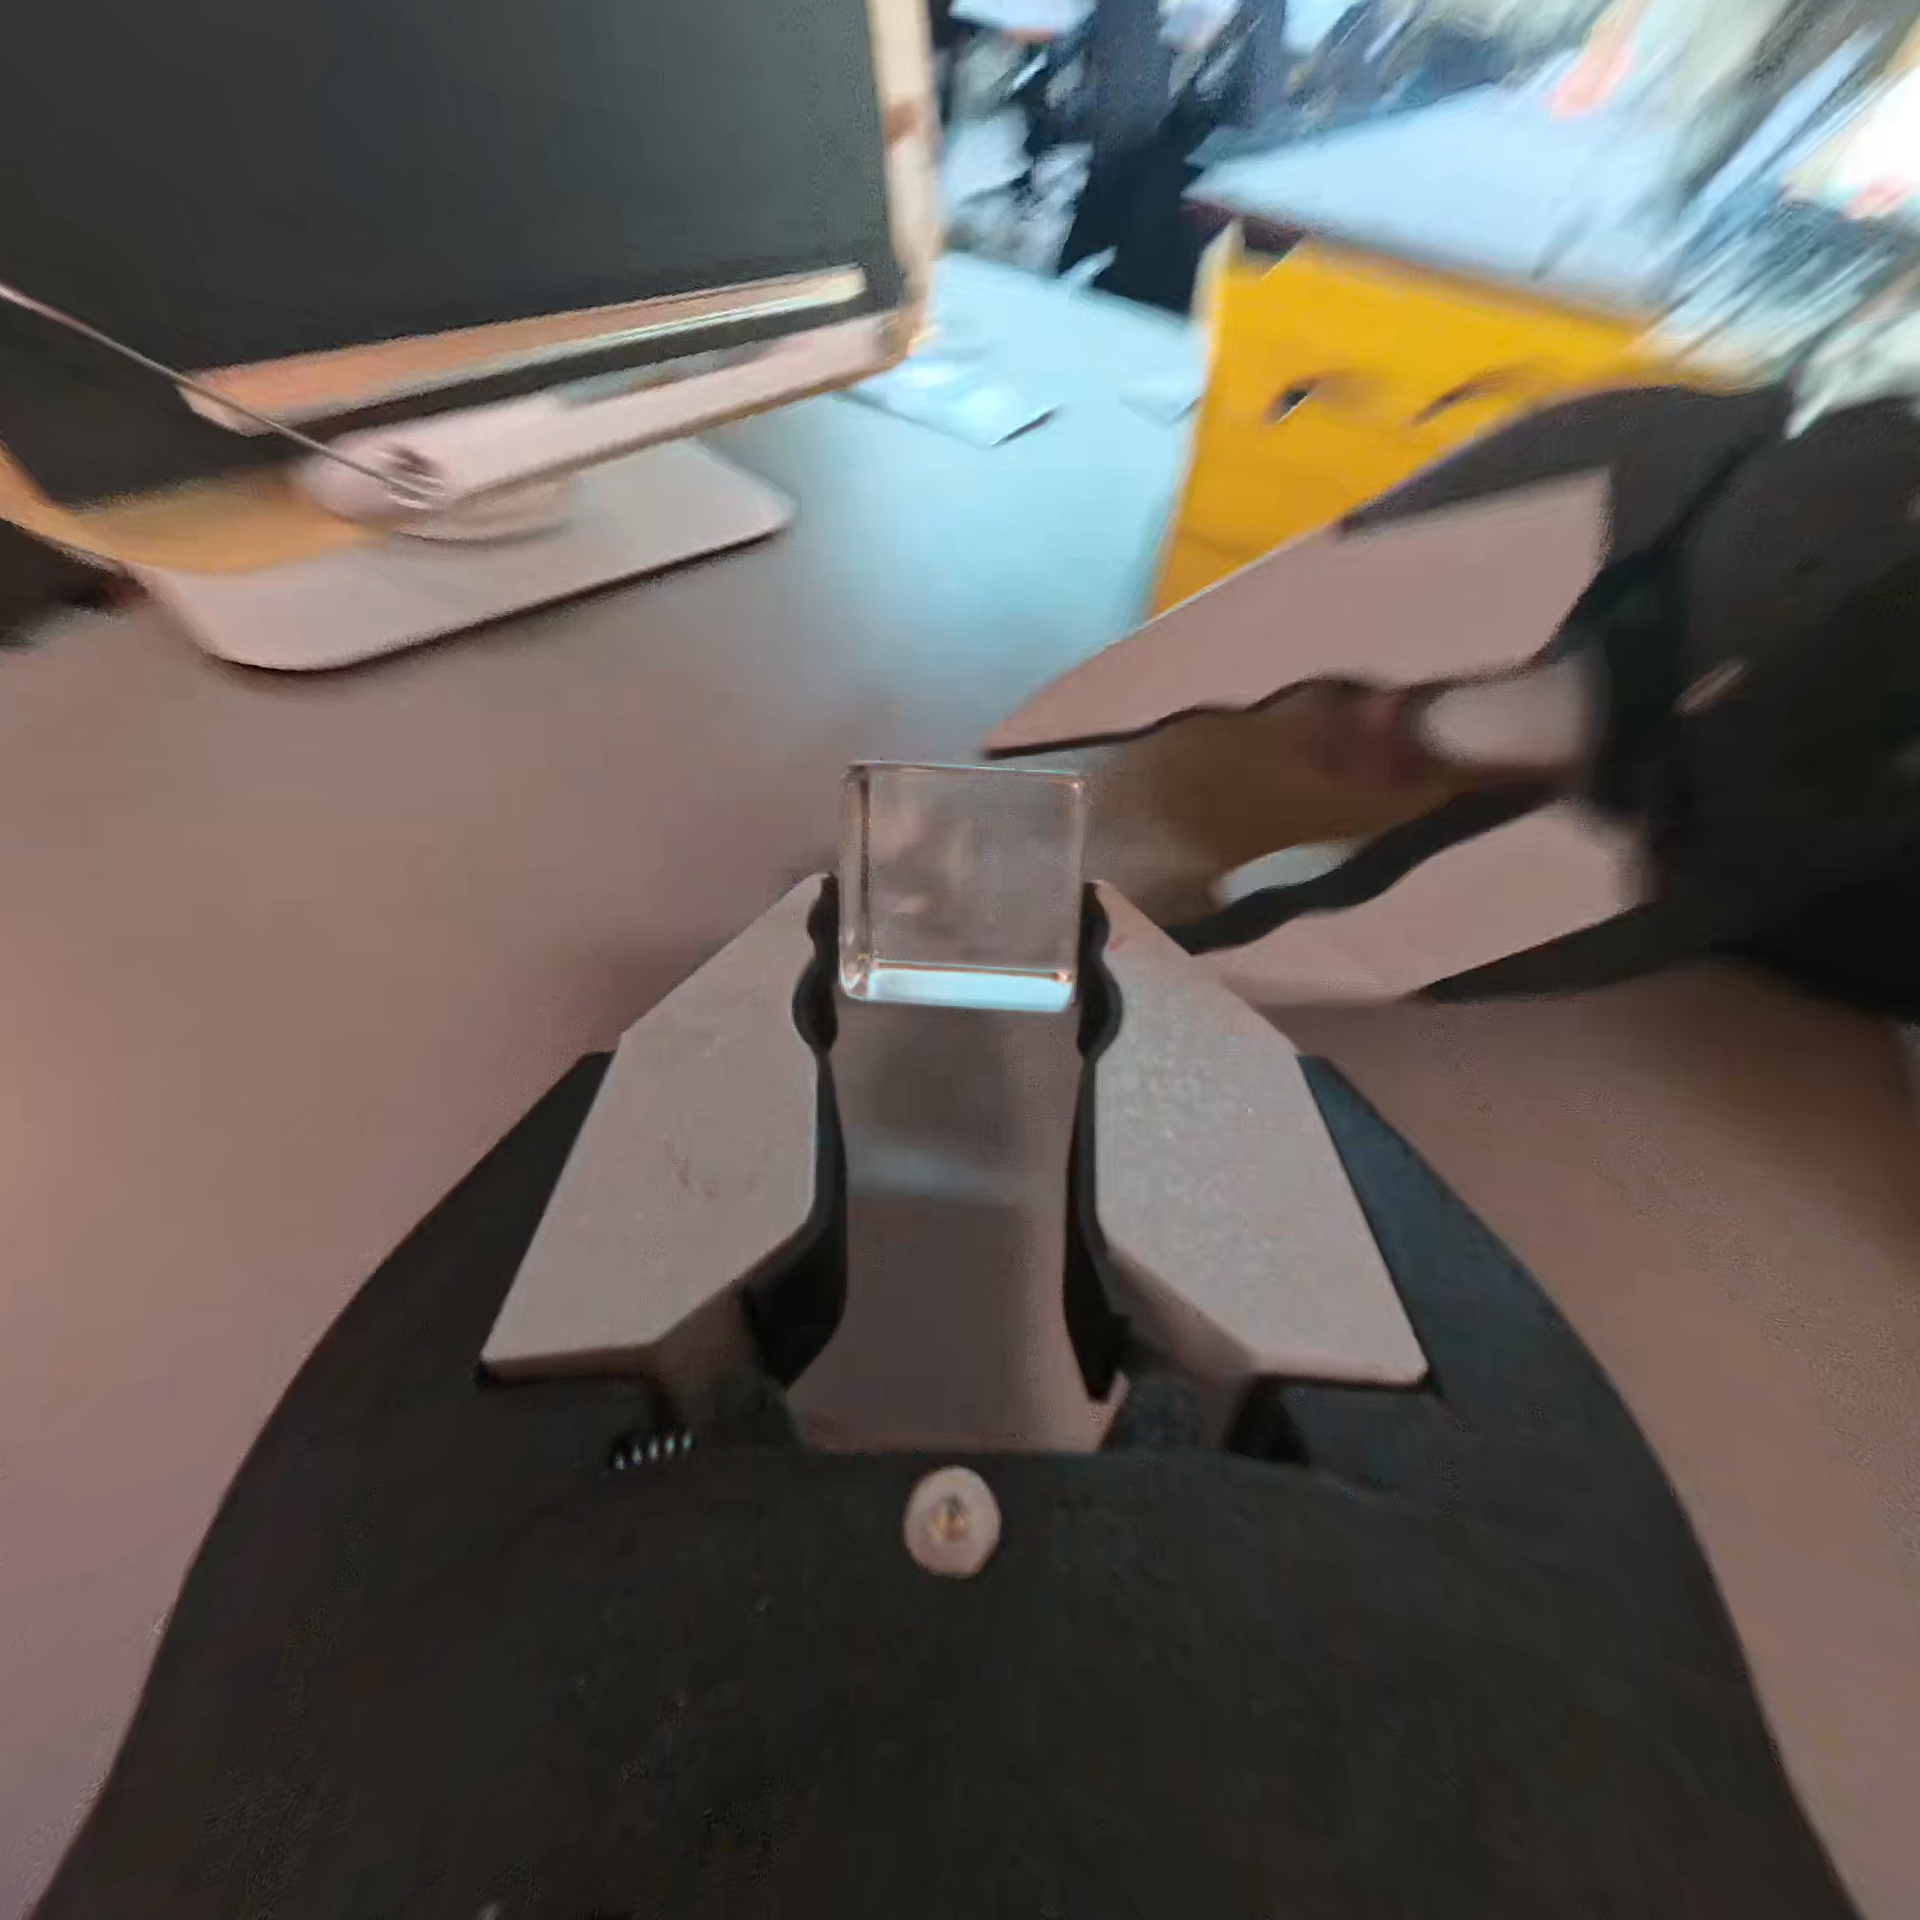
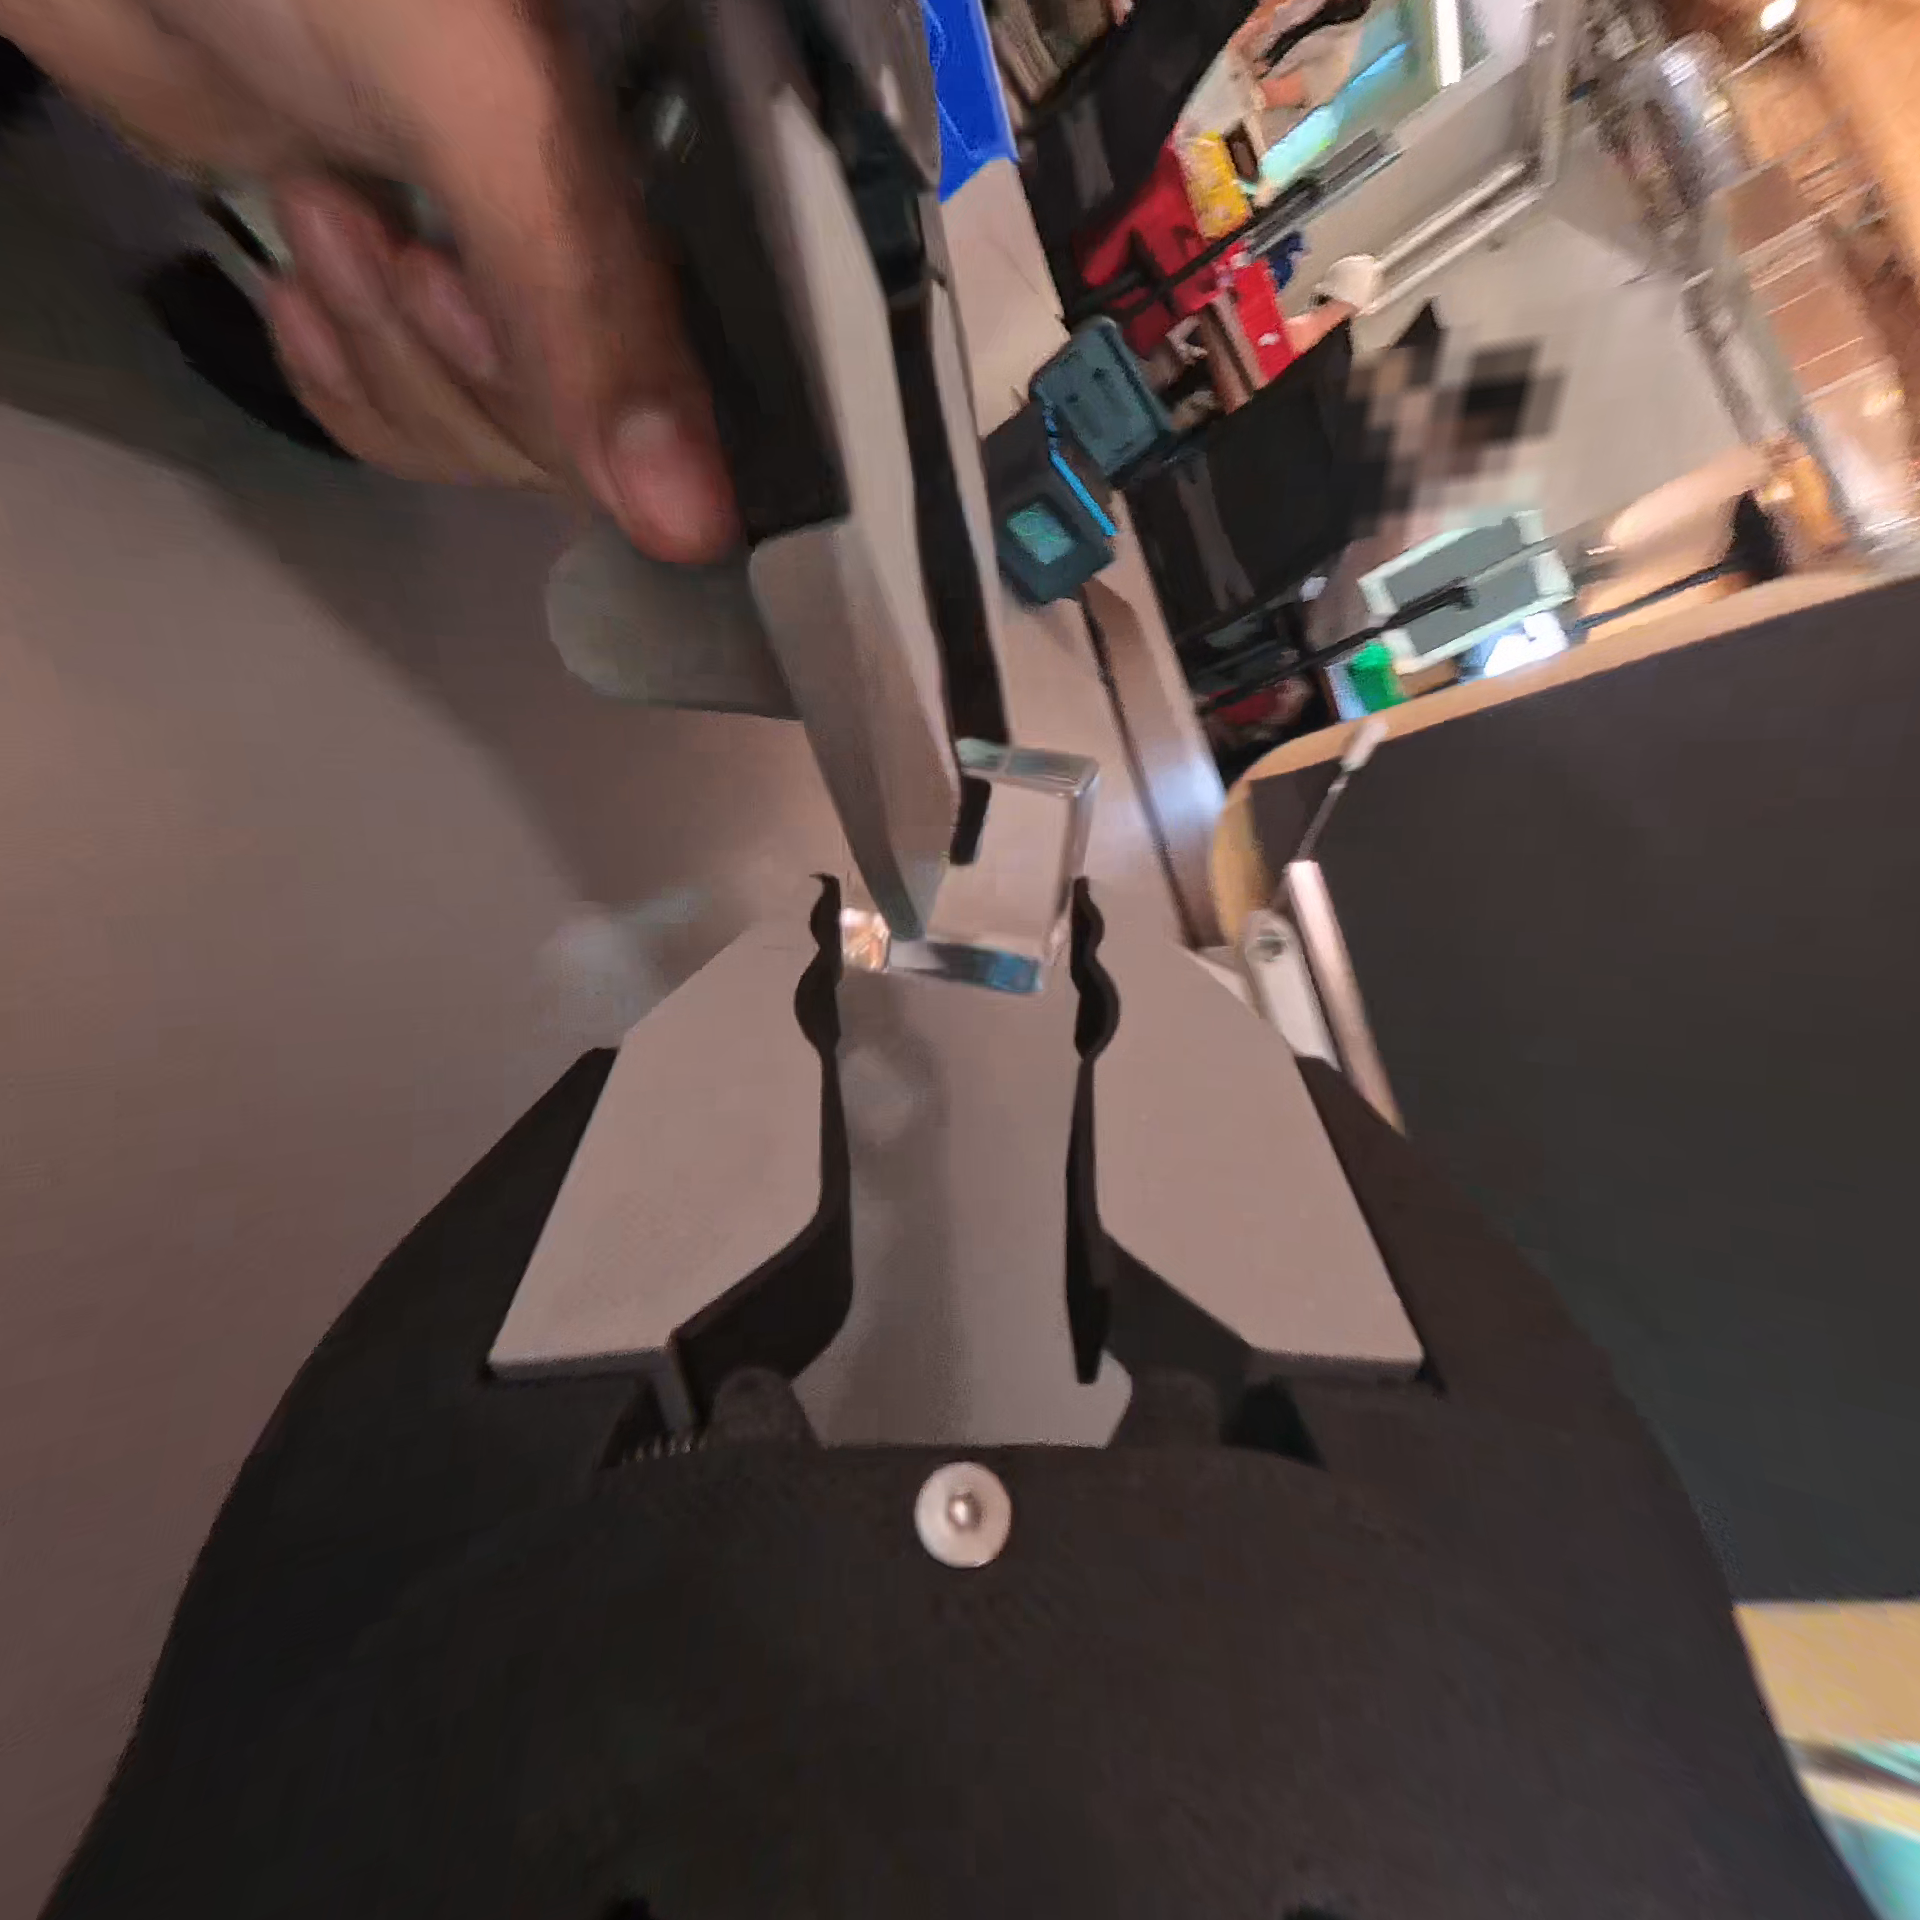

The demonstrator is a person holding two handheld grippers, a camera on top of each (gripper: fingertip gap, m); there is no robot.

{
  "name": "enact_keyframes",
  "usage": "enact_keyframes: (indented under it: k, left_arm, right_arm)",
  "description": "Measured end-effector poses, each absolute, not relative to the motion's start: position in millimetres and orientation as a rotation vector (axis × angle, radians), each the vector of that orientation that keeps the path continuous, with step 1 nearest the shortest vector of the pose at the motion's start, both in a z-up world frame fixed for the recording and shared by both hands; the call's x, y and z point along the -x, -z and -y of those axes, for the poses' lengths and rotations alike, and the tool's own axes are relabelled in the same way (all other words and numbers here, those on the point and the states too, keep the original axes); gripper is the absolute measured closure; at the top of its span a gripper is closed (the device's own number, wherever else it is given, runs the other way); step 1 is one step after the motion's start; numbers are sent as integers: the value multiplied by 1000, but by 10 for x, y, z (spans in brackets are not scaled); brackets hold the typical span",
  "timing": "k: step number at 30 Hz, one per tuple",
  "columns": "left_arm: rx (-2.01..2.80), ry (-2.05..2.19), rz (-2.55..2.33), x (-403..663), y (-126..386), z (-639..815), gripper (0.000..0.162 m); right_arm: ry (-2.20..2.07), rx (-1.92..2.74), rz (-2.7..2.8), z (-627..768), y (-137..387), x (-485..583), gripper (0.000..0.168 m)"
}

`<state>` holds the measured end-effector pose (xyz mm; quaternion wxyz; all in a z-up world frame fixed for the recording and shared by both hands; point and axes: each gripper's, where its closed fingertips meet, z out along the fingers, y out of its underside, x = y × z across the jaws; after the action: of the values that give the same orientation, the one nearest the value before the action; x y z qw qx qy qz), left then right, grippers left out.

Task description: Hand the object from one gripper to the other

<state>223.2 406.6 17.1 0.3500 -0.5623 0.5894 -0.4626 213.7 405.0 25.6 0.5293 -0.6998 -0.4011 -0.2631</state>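
A clear cube (image 1: 961, 883) is pinched between the fingertips of my left gripper (image 1: 961, 920), above the table. My right gripper (image 1: 1086, 847) comes in from the right, blurred, with its jaws apart and one tip just above the cube. In the right wrist view the cube (image 2: 1023, 883) sits at the tips of my right gripper (image 2: 951, 925), whose jaws stand about a cube's width apart, with a thin gap on the left side. The left gripper (image 2: 997, 862) reaches down from the top and holds the cube. A hand (image 2: 468, 260) holds that gripper.
A monitor (image 1: 447, 208) on a white stand (image 1: 468, 592) is at the back left of the grey table (image 1: 312, 935). A yellow box (image 1: 1351, 416) stands behind the right gripper. A dark panel (image 2: 1610, 1039) fills the right of the right wrist view.
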Motion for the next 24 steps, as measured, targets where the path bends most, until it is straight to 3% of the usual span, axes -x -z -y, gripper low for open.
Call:
enact_keyframes:
  k: [1, 6, 10, 17, 22, 24]
  left_arm:
    - [1404, 994, -1556, -2225, -111, -4179, 119]
    - [1052, 417, -1584, -2244, -145, -4306, 119]
    - [759, 418, -1453, -2217, -567, -4033, 162]
    - [1148, 676, -1462, -2122, -353, -4415, 162]
    - [1287, 662, -1203, -1924, -613, -4790, 161]
    - [1379, 647, -1151, -1881, -550, -4939, 146]
  right_arm:
    - [515, 1703, 928, -4014, -247, -2128, 129]
    - [-151, 1835, 552, -3927, -387, -2262, 106]
    - [-598, 1835, 300, -3953, -441, -2241, 102]
    - [-603, 1980, 203, -4063, -86, -2343, 107]
    - [-526, 2028, 245, -4090, 40, -2303, 110]
    - [-472, 2033, 255, -4109, 54, -2324, 113]
